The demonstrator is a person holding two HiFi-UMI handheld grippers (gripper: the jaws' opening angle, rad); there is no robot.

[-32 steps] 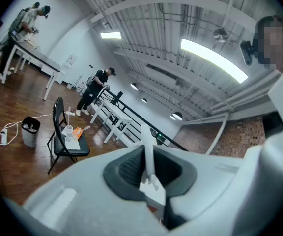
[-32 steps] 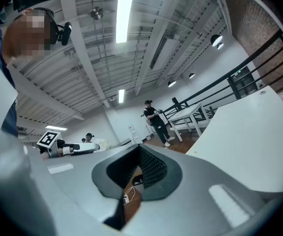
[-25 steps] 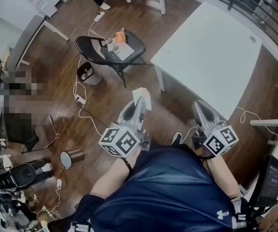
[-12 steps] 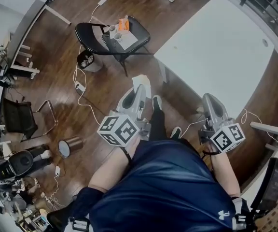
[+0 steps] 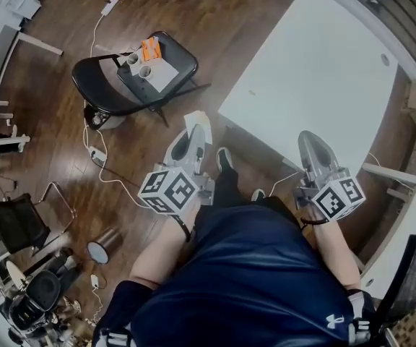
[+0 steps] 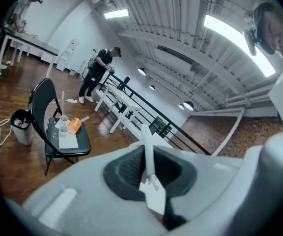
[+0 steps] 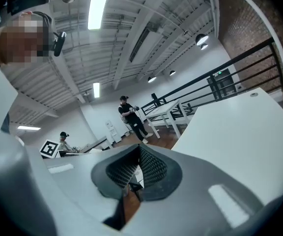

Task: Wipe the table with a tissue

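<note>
Tissue (image 5: 196, 120) pinched in left gripper (image 5: 193, 137) jaws; table (image 5: 316, 71) at 2 o'clock from it, nearer right gripper (image 5: 309, 142), whose jaws are pressed together, empty.

Head view is taken from above, steeply down, close over the person (image 5: 258, 280). Each gripper view is taken close behind its own jaws, tilted upward. Black chair (image 5: 100, 85) (image 6: 41, 97) is shared with left gripper view, white table (image 5: 316, 71) (image 7: 240, 132) with right.

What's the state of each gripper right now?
Left gripper: closed, holding the tissue.
Right gripper: closed, nothing between its fingers.
</note>
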